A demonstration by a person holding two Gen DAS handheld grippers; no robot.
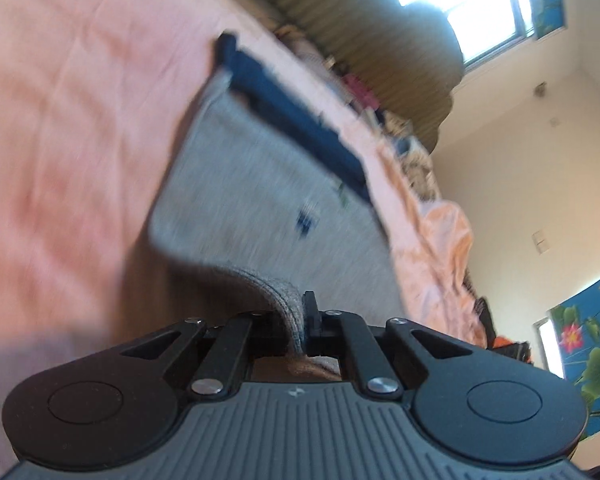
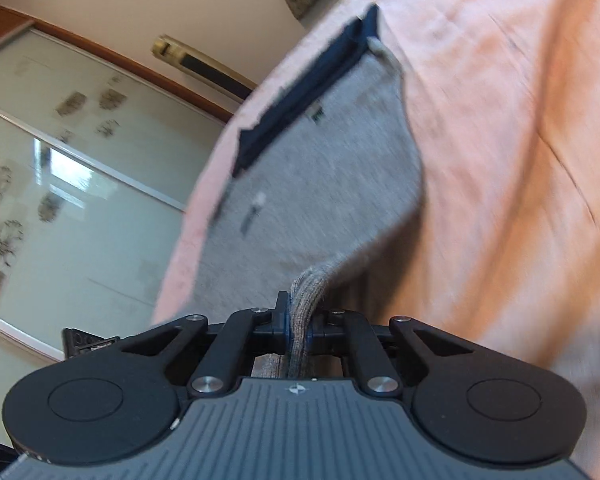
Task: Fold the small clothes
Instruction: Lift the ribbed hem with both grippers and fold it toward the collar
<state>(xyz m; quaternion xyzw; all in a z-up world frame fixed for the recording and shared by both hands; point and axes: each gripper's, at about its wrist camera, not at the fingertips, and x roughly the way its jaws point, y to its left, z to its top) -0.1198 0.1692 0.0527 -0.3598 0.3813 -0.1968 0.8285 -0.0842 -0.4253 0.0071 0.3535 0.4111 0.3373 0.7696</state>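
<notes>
One grey garment (image 1: 260,200) with dark band (image 1: 296,120) at far edge, on peach sheet (image 1: 60,120). Left gripper (image 1: 300,320) and right gripper (image 2: 298,320) each pinched on near hem. Small print blurred, unreadable.

Each view is taken from just behind its own gripper, along the fingers, very near the cloth and strongly tilted. The grey knitted garment with a dark blue band (image 1: 260,184) (image 2: 320,184) on the peach-pink bedsheet (image 1: 60,120) (image 2: 520,160) is shared by both views, seen from opposite near corners.
</notes>
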